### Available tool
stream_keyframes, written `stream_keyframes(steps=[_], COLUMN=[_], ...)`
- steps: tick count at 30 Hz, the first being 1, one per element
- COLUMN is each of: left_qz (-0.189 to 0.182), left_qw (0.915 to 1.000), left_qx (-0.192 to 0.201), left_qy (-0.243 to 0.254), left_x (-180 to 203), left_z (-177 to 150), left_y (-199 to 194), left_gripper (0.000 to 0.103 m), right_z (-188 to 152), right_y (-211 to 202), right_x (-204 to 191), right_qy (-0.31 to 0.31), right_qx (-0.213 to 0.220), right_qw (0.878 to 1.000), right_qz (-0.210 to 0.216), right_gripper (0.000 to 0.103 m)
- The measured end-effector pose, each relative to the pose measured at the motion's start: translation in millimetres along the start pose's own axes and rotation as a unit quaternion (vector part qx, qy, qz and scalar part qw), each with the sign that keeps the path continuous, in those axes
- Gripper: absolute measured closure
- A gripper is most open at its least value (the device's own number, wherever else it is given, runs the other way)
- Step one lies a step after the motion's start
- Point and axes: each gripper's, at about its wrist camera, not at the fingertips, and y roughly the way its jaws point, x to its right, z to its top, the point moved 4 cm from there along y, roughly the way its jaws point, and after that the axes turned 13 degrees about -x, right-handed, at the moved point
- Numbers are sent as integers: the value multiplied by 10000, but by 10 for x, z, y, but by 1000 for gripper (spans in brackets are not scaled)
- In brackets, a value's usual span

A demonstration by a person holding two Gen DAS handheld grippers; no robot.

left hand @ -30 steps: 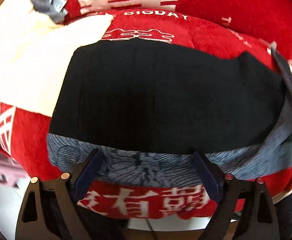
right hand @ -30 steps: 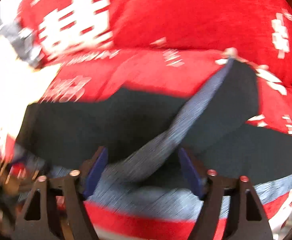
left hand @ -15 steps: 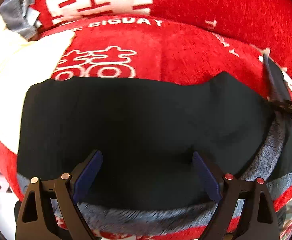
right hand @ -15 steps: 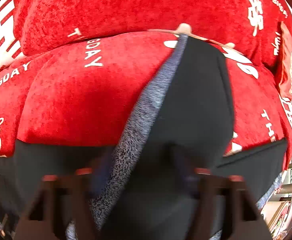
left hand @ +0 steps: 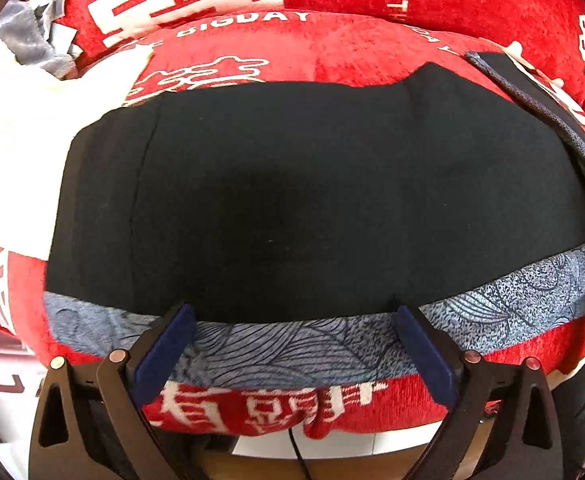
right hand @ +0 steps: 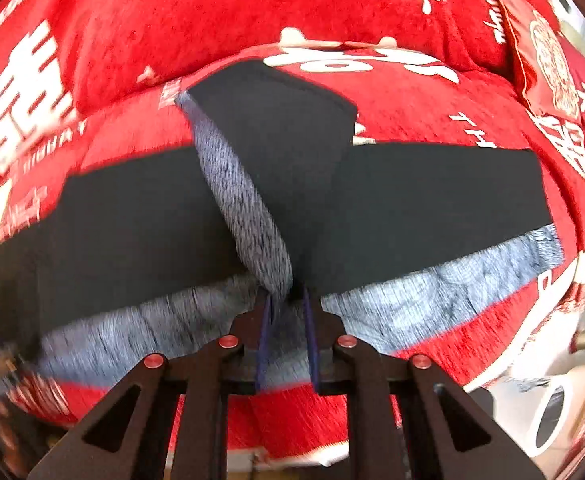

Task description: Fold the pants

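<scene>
While the red plush blanket with white lettering (left hand: 352, 44) covers the whole surface under both cameras, the black pants with a grey patterned lining (left hand: 312, 200) lie spread on it, their long axis running left to right across both views. One black leg end with its grey lining edge (right hand: 252, 208) is turned up and angles away from the right gripper toward the back of the blanket, crossing the rest of the garment. In the left wrist view a strip of the same grey lining (left hand: 292, 344) shows along the near edge of the pants, just at the tips of the left gripper (left hand: 292, 320).

A white cloth (left hand: 16, 132) lies at the far left of the blanket, partly beside the pants, with a crumpled grey fabric piece (left hand: 32, 44) behind it. A red printed packet (right hand: 548, 64) rests on the blanket at the far right, well apart from the pants.

The left gripper's jaws stand wide and are opening, with nothing pressed between them. The right gripper (right hand: 286, 300) is narrow, its jaws closing on the grey-lined fold of the pants, which sits pinched between the pads.

Compared with a second ago, the right gripper has gone from wide to nearly closed, and the lifted leg end now points the other way, leaning leftward.
</scene>
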Motion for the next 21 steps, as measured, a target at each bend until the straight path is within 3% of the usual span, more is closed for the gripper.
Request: stream_keyframes(steps=[3, 5, 9, 13, 20, 21], left_qz=[-18, -101, 87, 129, -287, -263], left_qw=[9996, 9993, 9996, 9997, 9992, 9993], left_qx=[260, 358, 244, -59, -274, -259], left_qy=[-62, -62, 136, 207, 22, 43], left_x=[3, 79, 446, 703, 544, 535], left_z=[76, 182, 423, 434, 272, 250], left_y=[-177, -262, -184, 52, 123, 119], left_gripper=[2, 2, 2, 2, 0, 0], right_z=[31, 137, 598, 1124, 1511, 1524], right_y=[-287, -440, -412, -65, 577, 614], right_x=[-70, -161, -475, -728, -821, -774], right_qy=[-252, -499, -1104, -1258, -1224, -1106], right_qx=[508, 784, 923, 370, -358, -264], right_qw=[9982, 9953, 9872, 9882, 9884, 9911], right_qz=[-204, -284, -695, -787, -824, -685], right_gripper=[51, 25, 24, 24, 23, 23])
